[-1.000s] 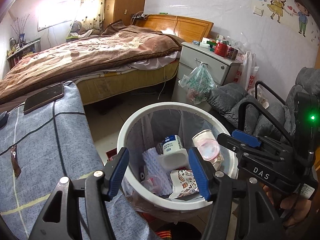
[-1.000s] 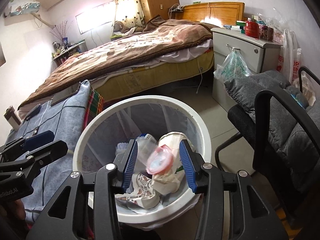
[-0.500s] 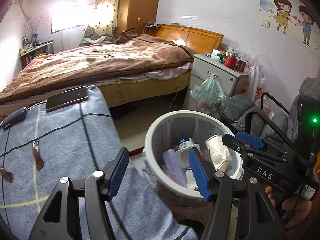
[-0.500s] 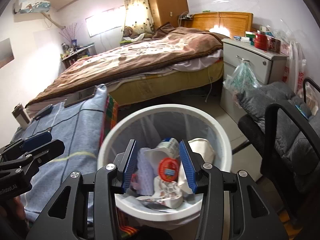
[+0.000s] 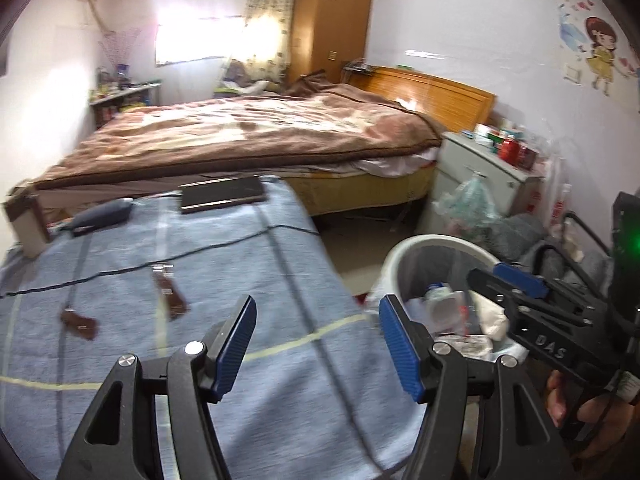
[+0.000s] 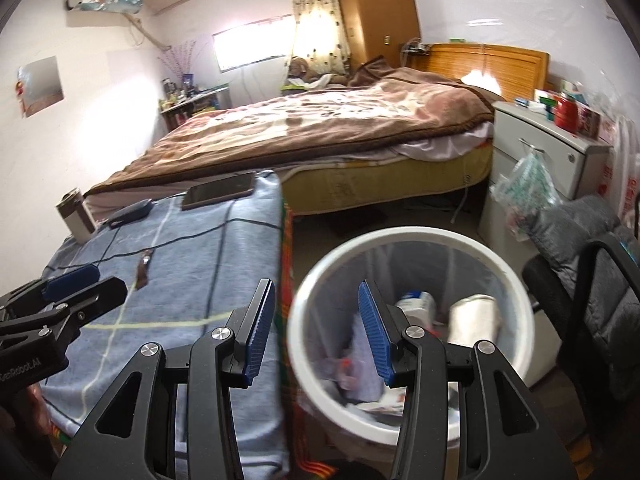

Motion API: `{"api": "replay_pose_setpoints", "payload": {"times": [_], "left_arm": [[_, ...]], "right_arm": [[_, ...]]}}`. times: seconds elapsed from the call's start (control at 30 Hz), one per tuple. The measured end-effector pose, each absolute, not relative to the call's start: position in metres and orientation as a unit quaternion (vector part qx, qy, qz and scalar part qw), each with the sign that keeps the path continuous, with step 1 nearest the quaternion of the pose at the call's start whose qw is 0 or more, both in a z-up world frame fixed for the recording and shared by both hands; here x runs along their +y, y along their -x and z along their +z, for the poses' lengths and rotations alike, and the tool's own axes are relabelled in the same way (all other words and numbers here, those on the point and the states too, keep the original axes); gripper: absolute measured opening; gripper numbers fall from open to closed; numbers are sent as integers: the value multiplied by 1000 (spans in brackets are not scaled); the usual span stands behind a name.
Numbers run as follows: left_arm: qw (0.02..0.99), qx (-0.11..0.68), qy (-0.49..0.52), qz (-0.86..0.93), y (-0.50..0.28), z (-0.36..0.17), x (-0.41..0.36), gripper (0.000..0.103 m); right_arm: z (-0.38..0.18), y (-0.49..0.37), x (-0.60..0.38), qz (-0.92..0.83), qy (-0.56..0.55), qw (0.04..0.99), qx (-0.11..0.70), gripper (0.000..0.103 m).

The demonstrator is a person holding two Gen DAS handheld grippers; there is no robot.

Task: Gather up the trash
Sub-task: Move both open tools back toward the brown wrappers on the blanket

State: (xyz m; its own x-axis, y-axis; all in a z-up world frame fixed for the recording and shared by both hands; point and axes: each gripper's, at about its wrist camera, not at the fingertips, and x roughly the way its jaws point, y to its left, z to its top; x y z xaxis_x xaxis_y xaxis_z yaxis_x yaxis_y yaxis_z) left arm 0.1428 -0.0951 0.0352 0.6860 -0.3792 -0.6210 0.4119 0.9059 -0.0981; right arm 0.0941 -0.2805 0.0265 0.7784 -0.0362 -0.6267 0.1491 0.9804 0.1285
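A white round trash bin (image 6: 516,292) stands on the floor beside the cloth-covered table; it holds cups, wrappers and a white bottle (image 6: 418,304). It also shows in the left wrist view (image 5: 404,256). My left gripper (image 5: 318,344) is open and empty above the blue cloth (image 5: 200,280). Two brown wrapper scraps (image 5: 170,296) lie on the cloth ahead of it. My right gripper (image 6: 316,328) is open and empty, over the bin's left rim and the table edge. It appears in the left wrist view (image 5: 516,288) too.
A phone (image 5: 222,194), a dark mouse-like device (image 5: 102,216) with cable and a small can (image 6: 74,216) lie at the table's far end. A bed (image 6: 320,128), a nightstand (image 6: 552,148) with a hanging bag and a black chair (image 6: 592,280) surround the bin.
Both grippers have swung left and up, away from the bin toward the blue-clothed table. A cup dropped from the right gripper's jaws into the bin; both stay open.
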Motion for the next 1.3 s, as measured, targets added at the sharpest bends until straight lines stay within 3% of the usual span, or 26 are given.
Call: {"api": "replay_pose_setpoints", "payload": {"times": [0.67, 1.3], "left_arm": [[930, 354, 60, -77, -156, 15, 59, 69], [915, 397, 72, -7, -220, -25, 108, 69]], "right_arm": [[17, -132, -181, 37, -43, 936, 346, 46], [2, -176, -133, 73, -13, 925, 372, 46]]}}
